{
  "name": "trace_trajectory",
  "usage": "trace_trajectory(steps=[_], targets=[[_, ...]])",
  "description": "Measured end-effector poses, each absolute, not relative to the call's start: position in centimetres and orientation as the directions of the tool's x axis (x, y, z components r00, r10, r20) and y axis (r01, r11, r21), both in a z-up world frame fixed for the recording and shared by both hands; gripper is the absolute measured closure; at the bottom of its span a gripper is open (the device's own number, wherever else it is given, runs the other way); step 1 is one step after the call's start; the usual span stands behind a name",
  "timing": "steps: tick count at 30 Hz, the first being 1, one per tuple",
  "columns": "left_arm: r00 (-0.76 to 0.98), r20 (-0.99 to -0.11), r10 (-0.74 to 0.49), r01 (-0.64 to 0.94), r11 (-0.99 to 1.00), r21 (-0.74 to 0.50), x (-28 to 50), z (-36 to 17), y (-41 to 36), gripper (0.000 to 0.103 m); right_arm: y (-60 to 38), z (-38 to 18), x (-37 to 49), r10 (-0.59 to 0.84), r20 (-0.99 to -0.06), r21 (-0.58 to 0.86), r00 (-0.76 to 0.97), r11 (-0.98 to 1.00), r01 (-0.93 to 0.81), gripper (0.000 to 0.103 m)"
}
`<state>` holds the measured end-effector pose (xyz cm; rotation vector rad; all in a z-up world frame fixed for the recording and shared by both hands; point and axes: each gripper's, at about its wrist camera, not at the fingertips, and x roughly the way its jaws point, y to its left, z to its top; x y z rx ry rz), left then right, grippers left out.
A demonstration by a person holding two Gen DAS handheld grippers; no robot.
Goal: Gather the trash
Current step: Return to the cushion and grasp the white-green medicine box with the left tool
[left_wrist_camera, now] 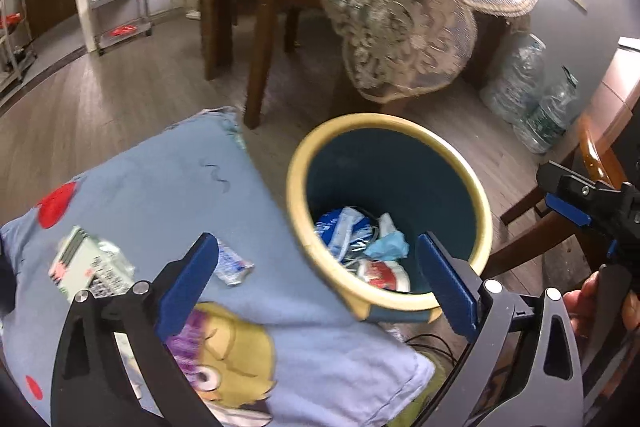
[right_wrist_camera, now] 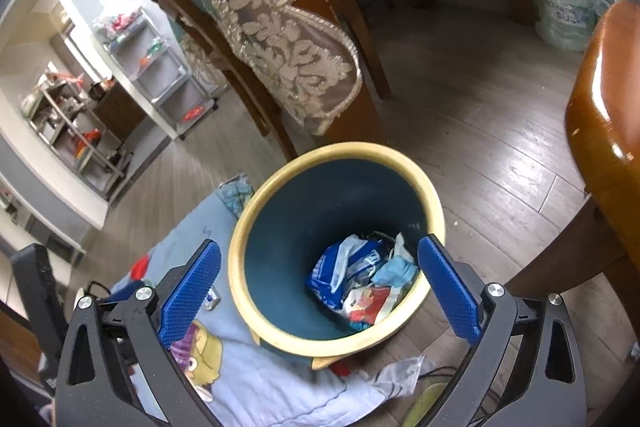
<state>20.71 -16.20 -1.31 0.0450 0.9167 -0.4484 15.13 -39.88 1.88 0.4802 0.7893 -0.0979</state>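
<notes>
A dark blue trash bin with a cream rim stands on the wood floor and holds several wrappers. My left gripper is open and empty, over the bin's near rim and the blue cloth. A small clear wrapper and a green-white packet lie on the cloth left of the bin. My right gripper is open and empty above the bin's mouth; it also shows at the right edge of the left wrist view.
A blue cartoon-print cloth covers a low surface beside the bin. A lace-draped table and wooden chairs stand behind. Big water bottles stand far right. A glossy wooden seat is close right. A clear wrapper lies by the bin.
</notes>
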Motion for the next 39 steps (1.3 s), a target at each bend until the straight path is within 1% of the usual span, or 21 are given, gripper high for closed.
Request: trace_trajectory(steps=[8,15,26,32,39], targets=[[0.577,-0.763,-0.290,0.314,0.942,-0.121,19.7,-0.6,-10.6,0.006,-37.9,0.9,15.7,0.146,-0.719,0.385,0.679,0.897,0.215,0.005],[0.585,-0.778,-0.229,0.176,0.972,-0.154,19.3,-1.5,-3.9,0.006,-35.4,0.3,16.4,0.212,-0.730,0.402,0.650,0.902,0.156,0.005],[0.570,-0.807,-0.152,-0.012,0.981,-0.194,18.2,-3.5,4.5,0.006,-31.4,0.2,17.0,0.265,-0.744,0.363,0.613,0.931,0.038,0.005],[0.552,-0.817,-0.167,-0.084,0.964,-0.254,18.7,-4.8,6.9,0.006,-29.1,-0.5,17.0,0.287,-0.757,0.340,0.586,0.940,-0.022,0.005],[0.499,-0.837,-0.226,-0.146,0.930,-0.338,21.9,-7.3,5.8,0.006,-27.1,-1.2,16.7,0.298,-0.775,0.308,0.557,0.948,-0.079,0.005]])
